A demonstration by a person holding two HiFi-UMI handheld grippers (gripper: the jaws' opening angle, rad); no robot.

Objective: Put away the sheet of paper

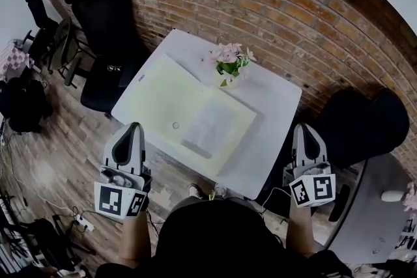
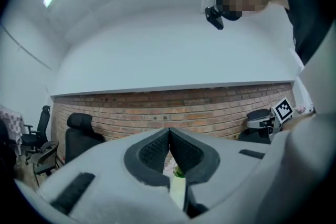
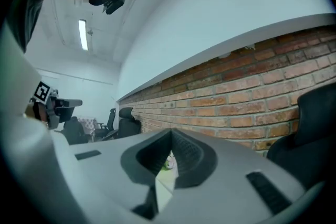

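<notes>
Right now the paper [image 1: 210, 125] lies flat on the right leaf of the open folder [image 1: 163, 94]. I judge it was spread wide so the sheet can be shut inside. The folder fills most of the bench [image 1: 277, 115], with flowers [image 1: 229, 63] just behind it by the brick wall. You hold both grippers short of the bench, at your sides. Your left gripper [image 1: 133, 128] has its jaws pressed together on nothing, and your right gripper [image 1: 305, 129] is likewise closed and empty, so neither touches the paper.
</notes>
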